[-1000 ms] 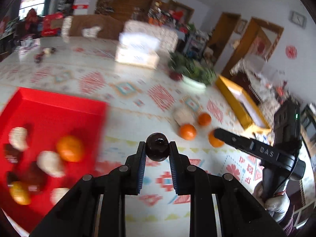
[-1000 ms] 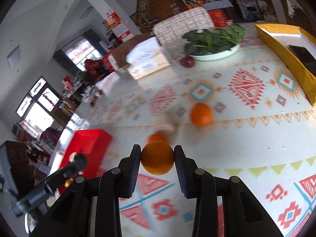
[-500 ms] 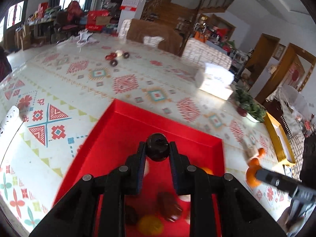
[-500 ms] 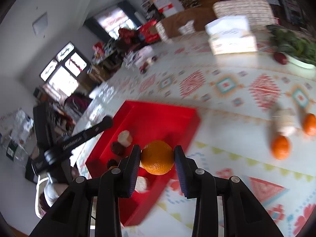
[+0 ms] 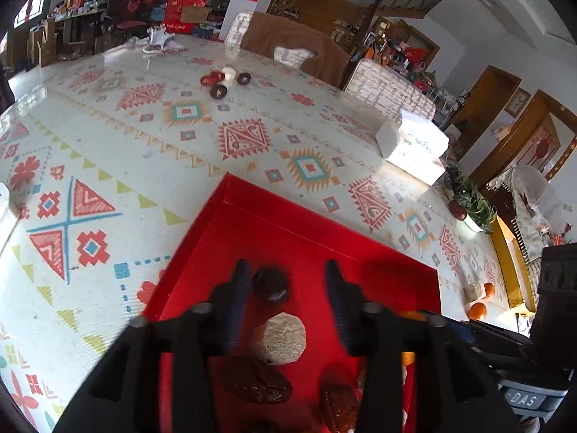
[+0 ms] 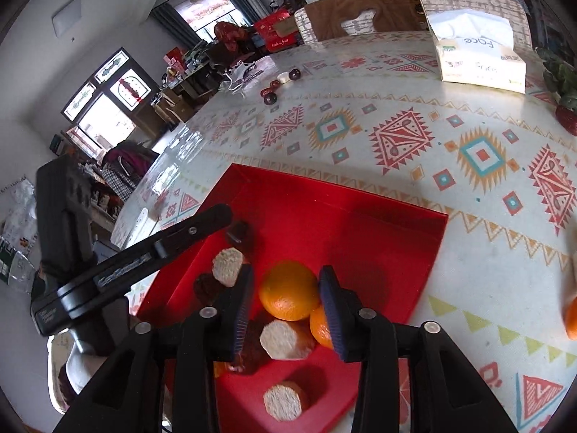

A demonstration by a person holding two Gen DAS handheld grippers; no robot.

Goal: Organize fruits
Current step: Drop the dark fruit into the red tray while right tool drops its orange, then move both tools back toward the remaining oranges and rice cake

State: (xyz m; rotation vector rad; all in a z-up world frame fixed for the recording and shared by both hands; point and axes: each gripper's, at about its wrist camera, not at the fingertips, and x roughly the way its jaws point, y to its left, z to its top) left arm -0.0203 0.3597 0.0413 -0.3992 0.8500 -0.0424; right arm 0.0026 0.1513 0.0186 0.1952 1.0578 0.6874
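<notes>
A red tray (image 5: 306, 223) (image 6: 360, 213) lies on the patterned table. My left gripper (image 5: 286, 285) is open over the tray; the dark round fruit (image 5: 271, 284) lies loose between its fingers, above a pale round piece (image 5: 279, 337) and dark dates (image 5: 258, 380). My right gripper (image 6: 285, 296) is open; the orange (image 6: 288, 290) sits free between its fingers in the tray, beside a second orange (image 6: 319, 326) and pale pieces (image 6: 285, 339). The left gripper also shows at the left of the right wrist view (image 6: 230, 222).
Small dark and red fruits (image 5: 220, 83) (image 6: 277, 84) lie at the table's far side. A tissue box (image 5: 411, 148) (image 6: 476, 59), a greens plate (image 5: 468, 205), a yellow box (image 5: 508, 263) and loose oranges (image 5: 478, 310) (image 6: 571, 317) sit to the right.
Both grippers moved over the red tray and opened. The dark fruit and the orange left the fingers and now rest in the tray.
</notes>
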